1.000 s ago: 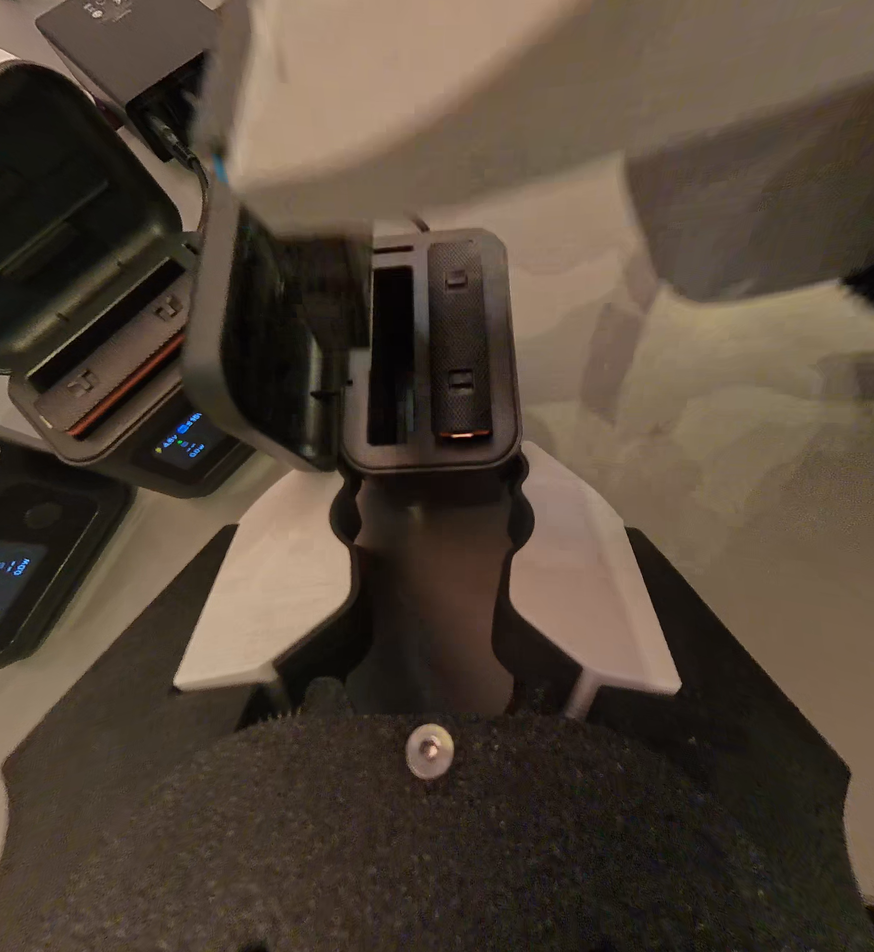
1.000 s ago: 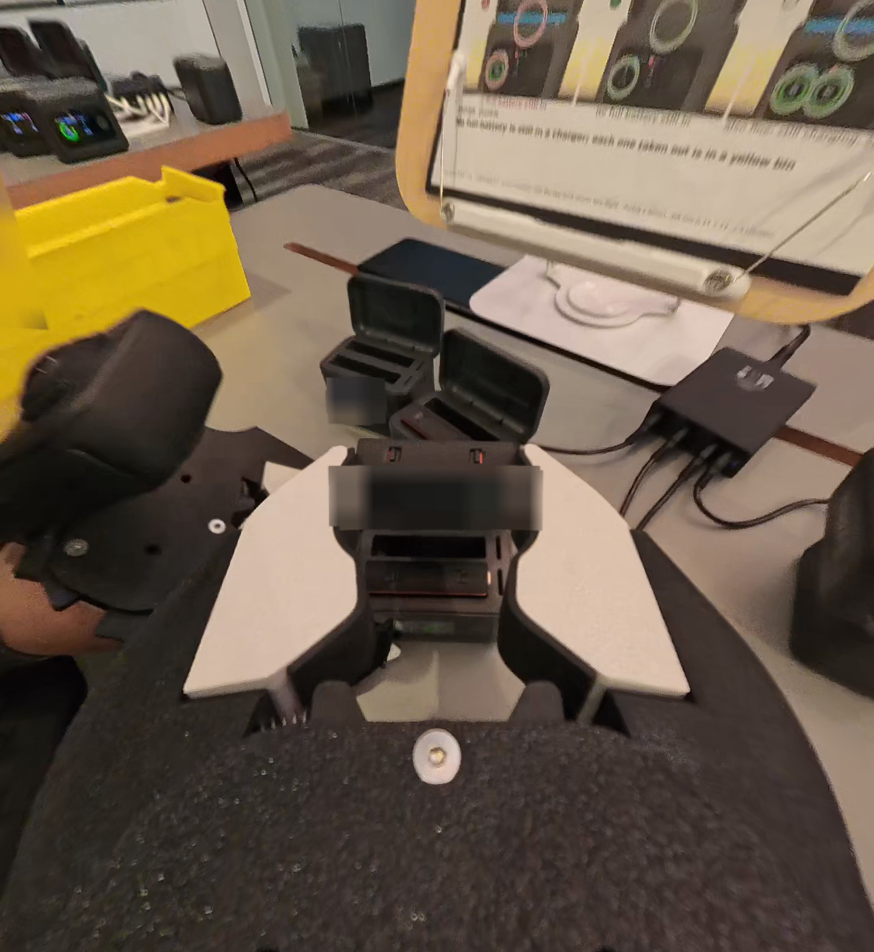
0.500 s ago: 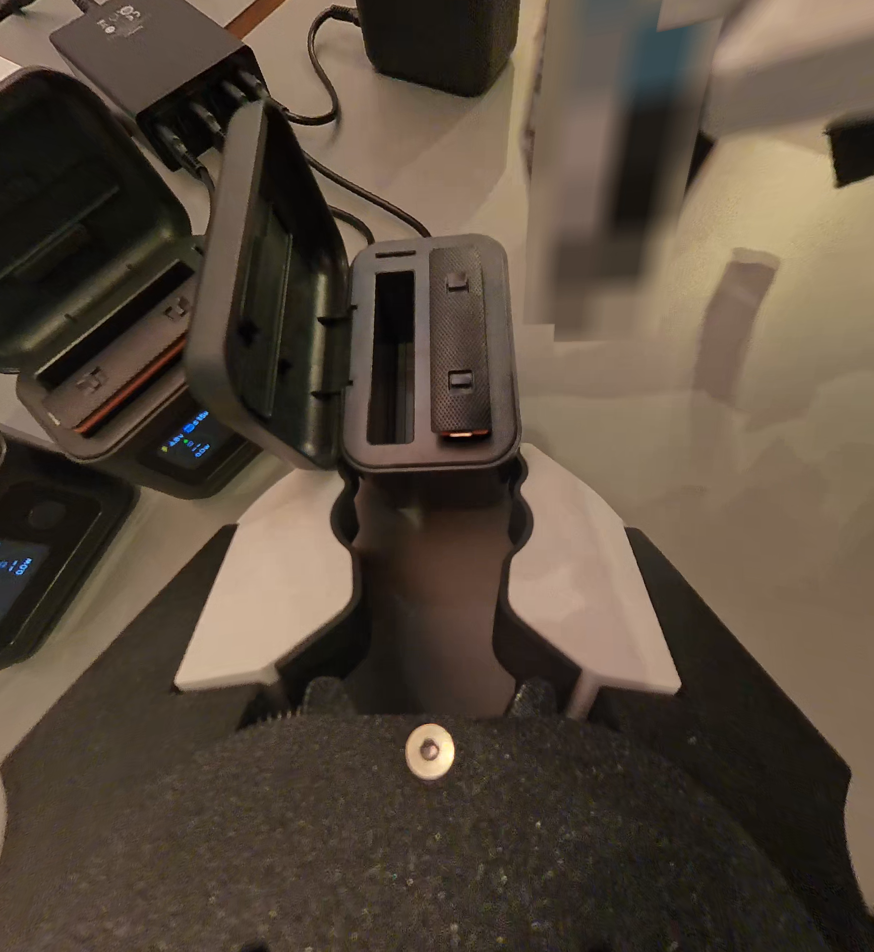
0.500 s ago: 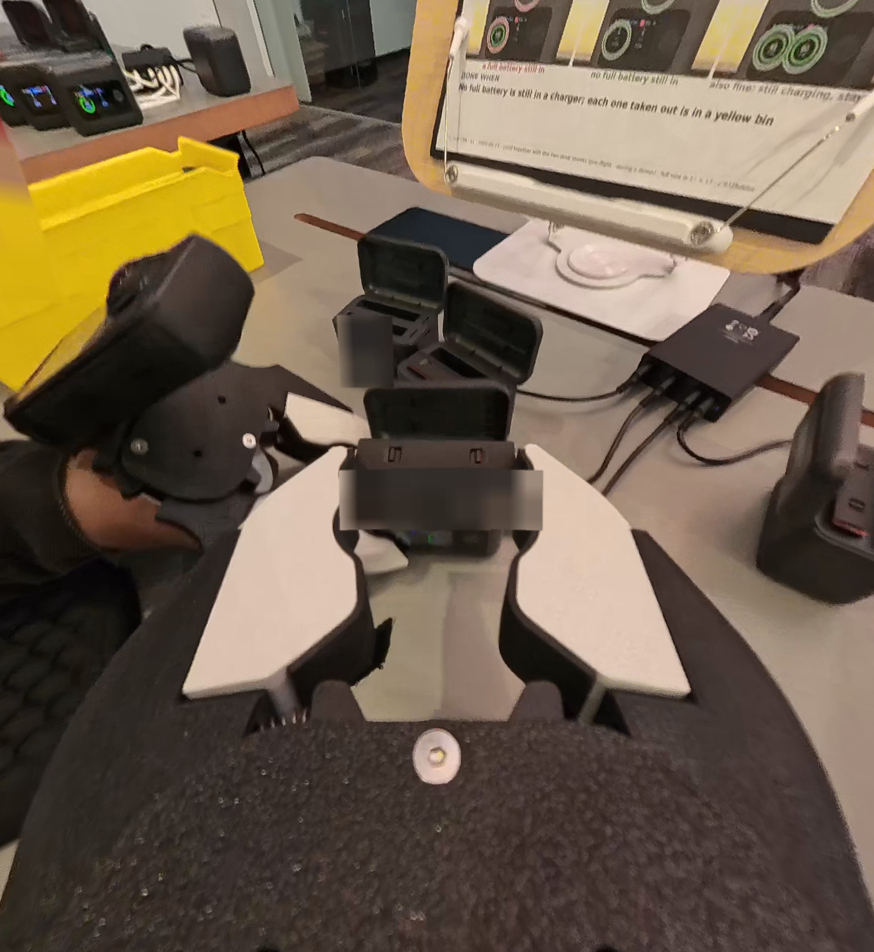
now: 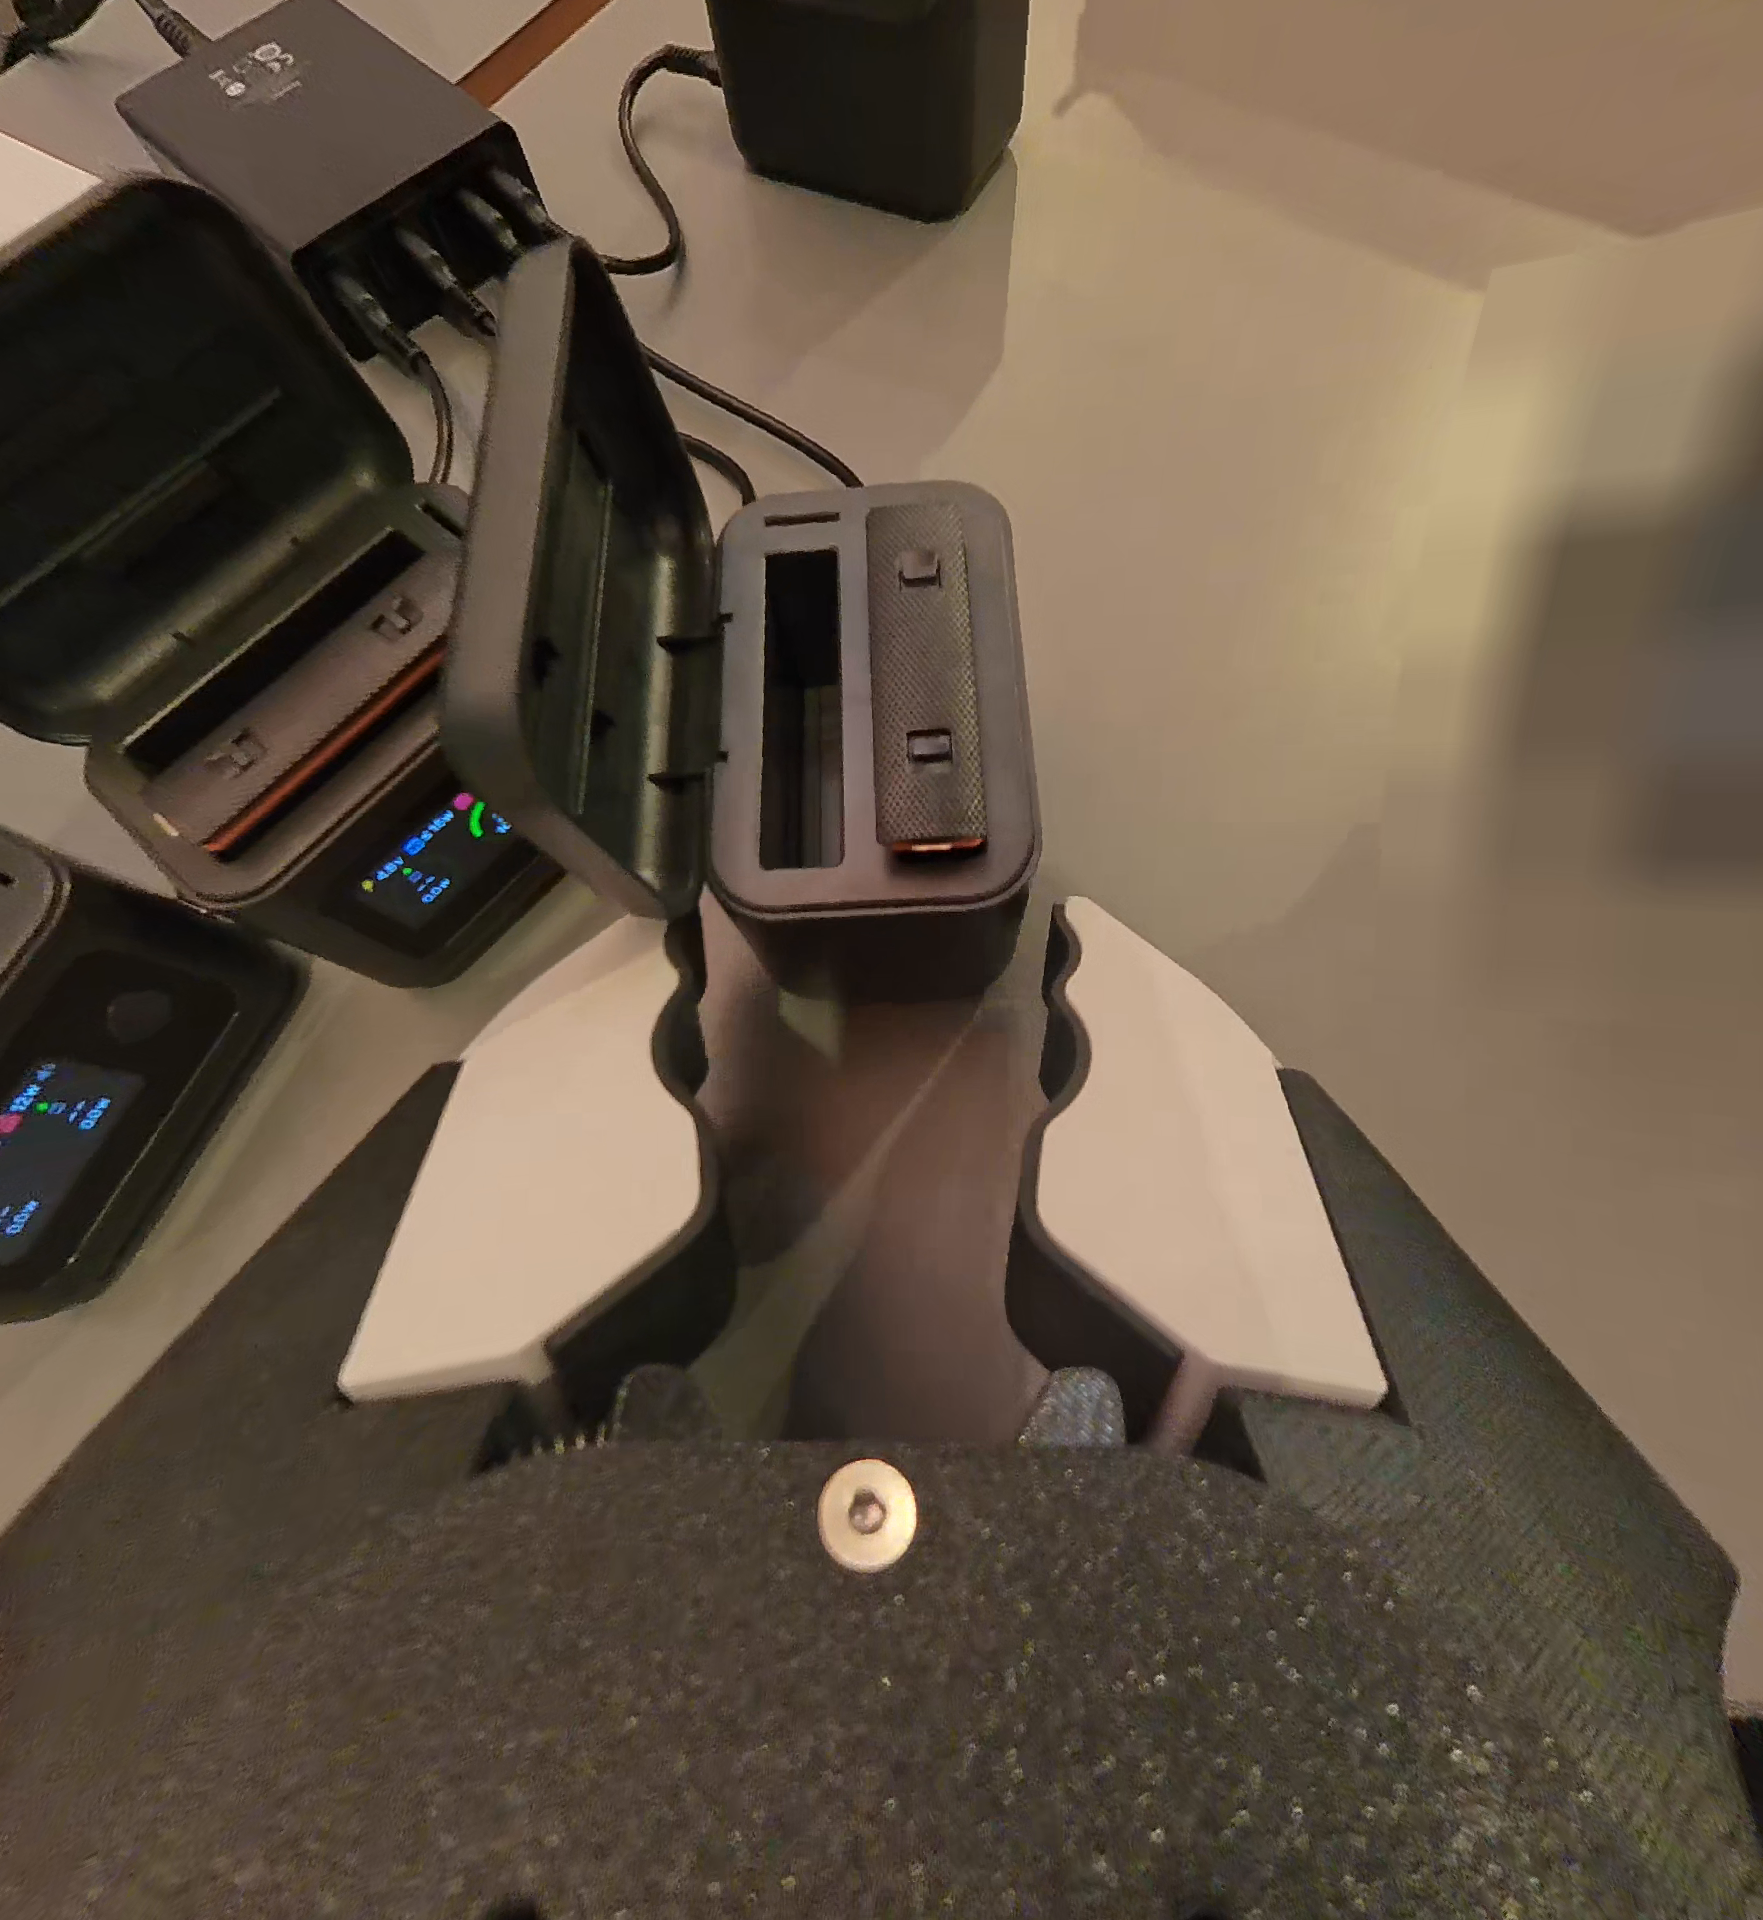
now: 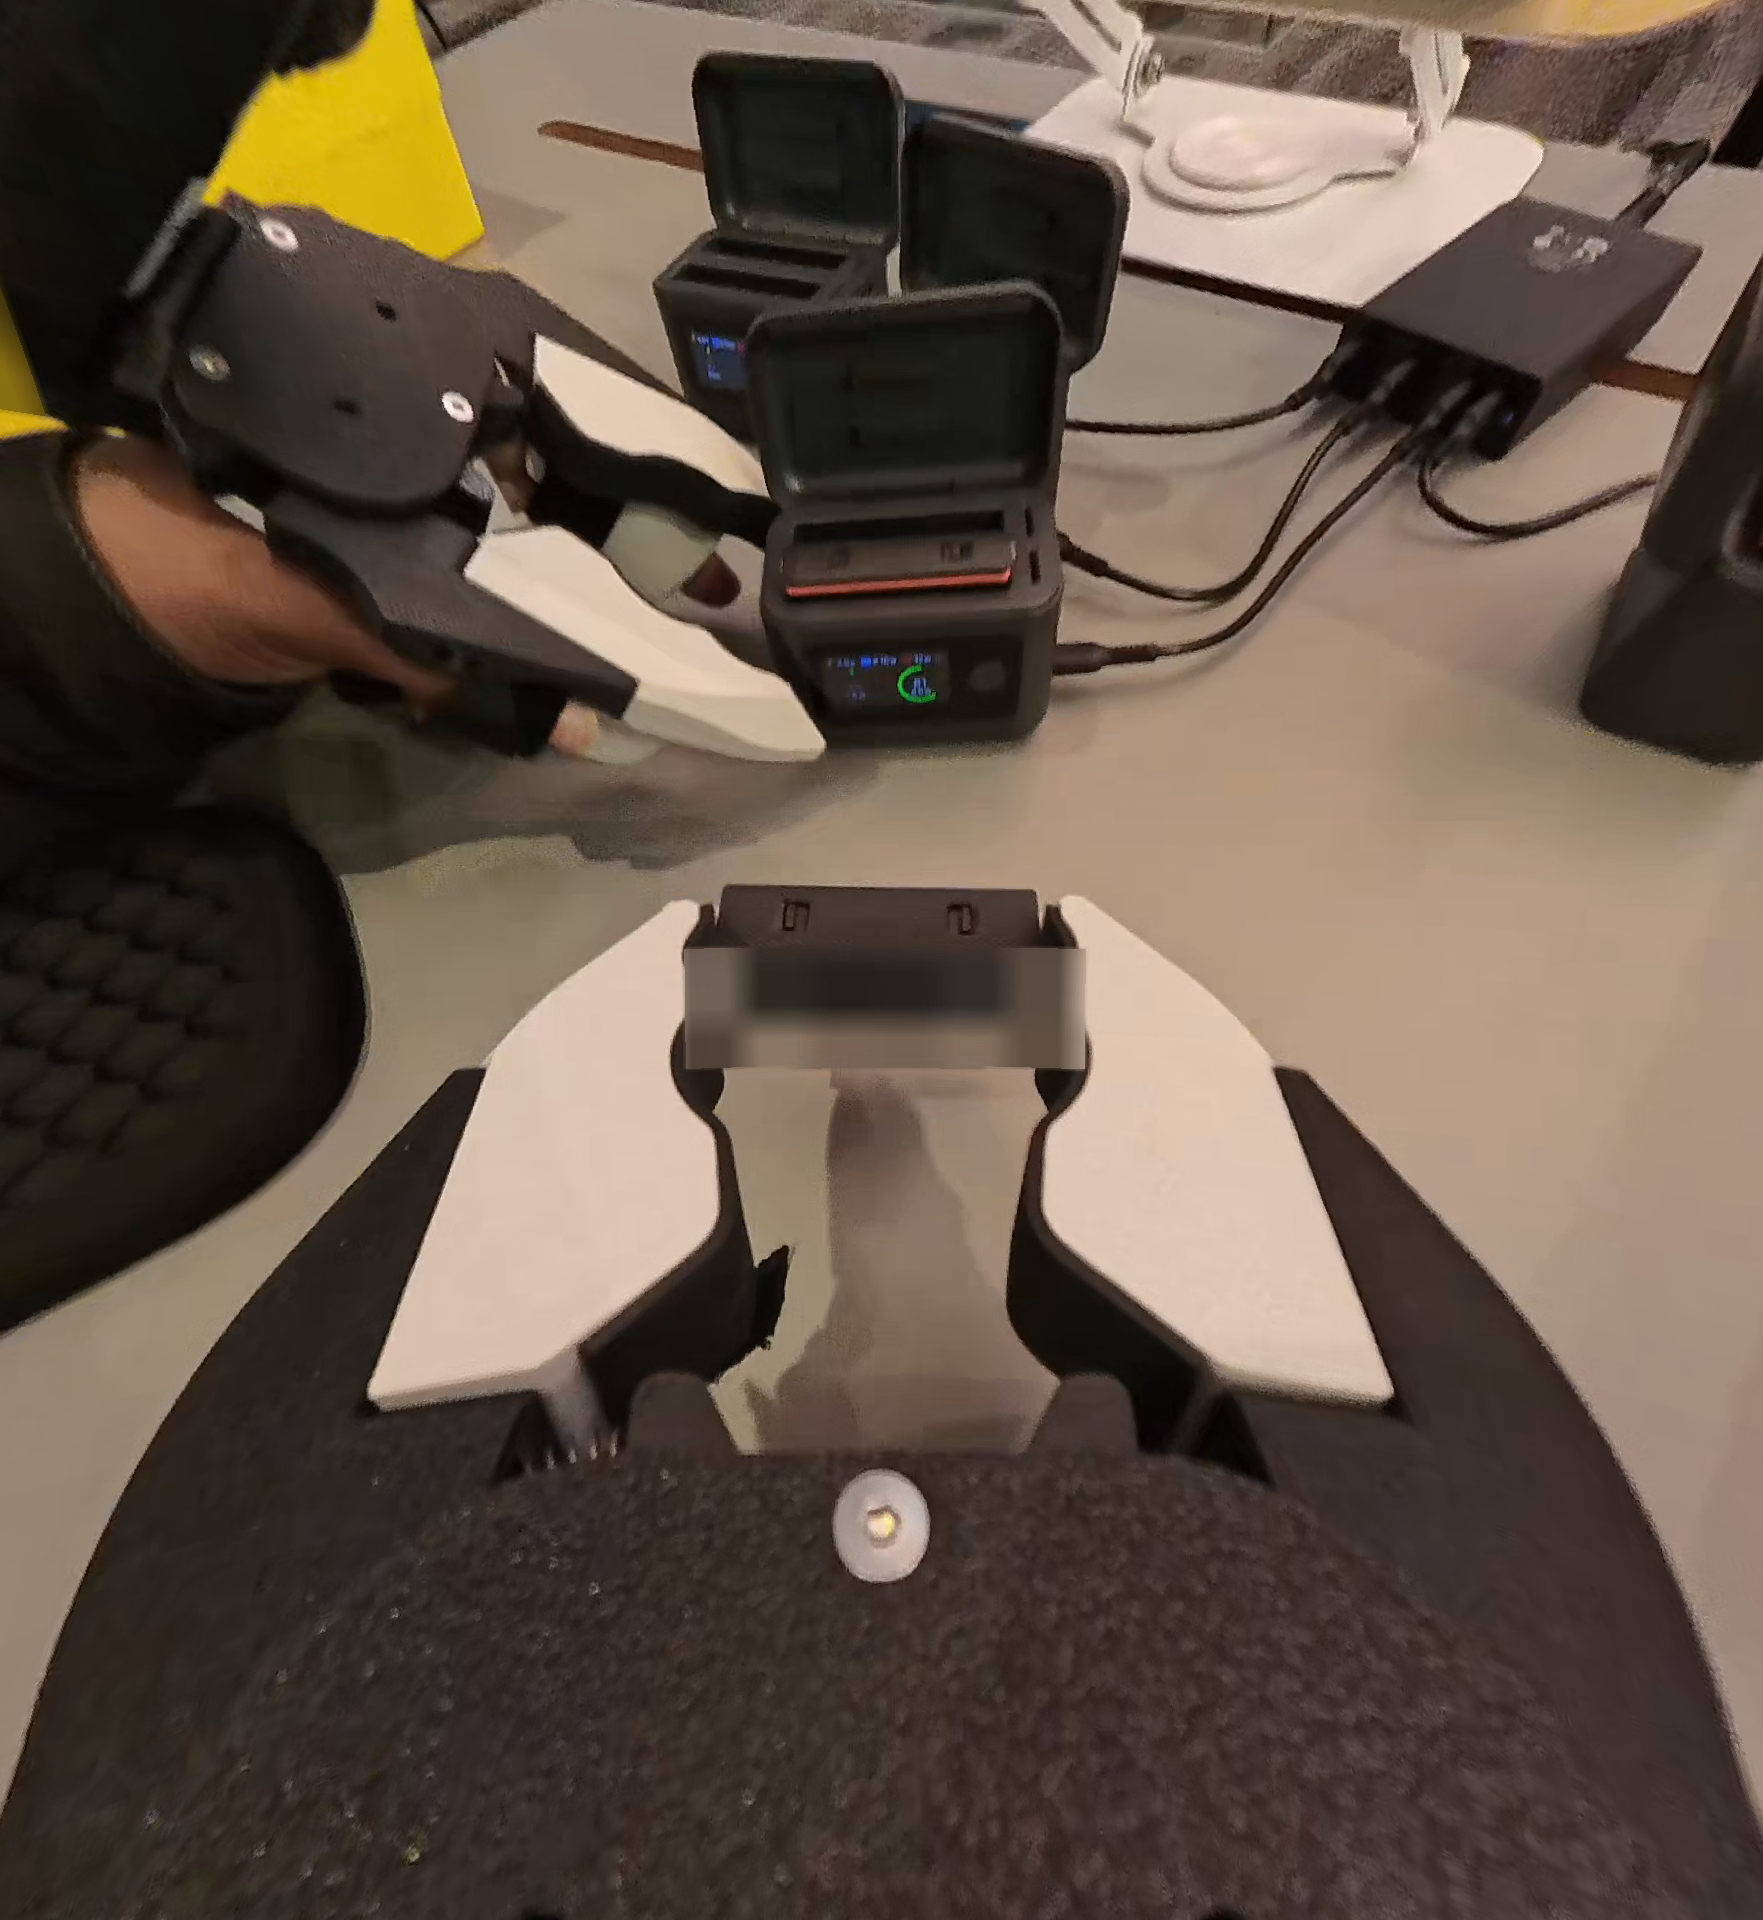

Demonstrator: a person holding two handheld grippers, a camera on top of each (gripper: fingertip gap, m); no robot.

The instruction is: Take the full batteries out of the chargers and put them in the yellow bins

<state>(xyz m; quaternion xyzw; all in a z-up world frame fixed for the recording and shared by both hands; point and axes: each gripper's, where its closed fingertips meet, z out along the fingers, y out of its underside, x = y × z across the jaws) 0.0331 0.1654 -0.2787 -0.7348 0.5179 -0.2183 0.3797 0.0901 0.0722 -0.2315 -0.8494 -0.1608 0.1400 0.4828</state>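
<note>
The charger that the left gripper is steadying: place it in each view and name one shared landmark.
Left wrist view: charger at centre, just past the fingertips, lid open to its left.
Right wrist view: upper middle, the left gripper at its side.
Shared landmark: the black power hub with cables.

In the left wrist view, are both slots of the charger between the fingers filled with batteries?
No. In the charger, one slot is empty, and only the other holds a battery.
</note>
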